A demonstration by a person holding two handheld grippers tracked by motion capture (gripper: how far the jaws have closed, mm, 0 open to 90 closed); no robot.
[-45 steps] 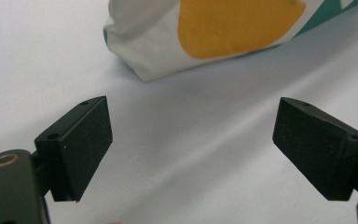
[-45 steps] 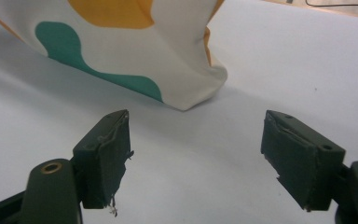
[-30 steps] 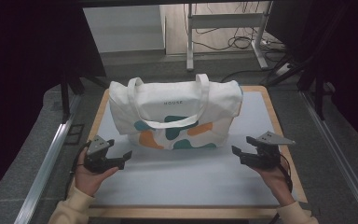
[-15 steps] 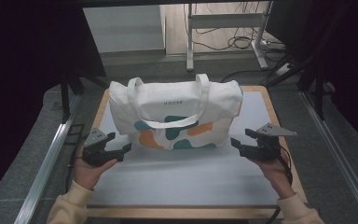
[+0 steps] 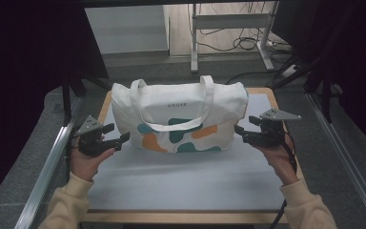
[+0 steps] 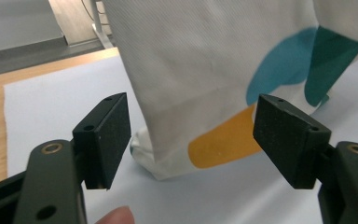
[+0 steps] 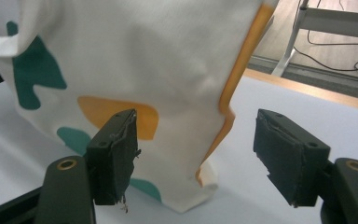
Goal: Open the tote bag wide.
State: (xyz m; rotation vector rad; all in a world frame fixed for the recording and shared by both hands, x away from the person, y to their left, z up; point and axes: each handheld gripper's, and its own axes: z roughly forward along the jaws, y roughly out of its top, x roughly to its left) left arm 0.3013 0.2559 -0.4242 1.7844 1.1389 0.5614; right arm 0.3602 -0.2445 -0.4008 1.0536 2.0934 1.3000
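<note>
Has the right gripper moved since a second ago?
Yes. The right gripper has moved up the table and inward, toward the tote bag's lower right corner; the bag itself has stayed put.

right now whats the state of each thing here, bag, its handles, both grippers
tote bag: lying flat on the table, printed side up, ungripped
bag handles: loose, draped over the bag's front
left gripper: open, jaws apart at the bag's lower left corner, holding nothing
right gripper: open, jaws apart at the bag's lower right corner, holding nothing
</note>
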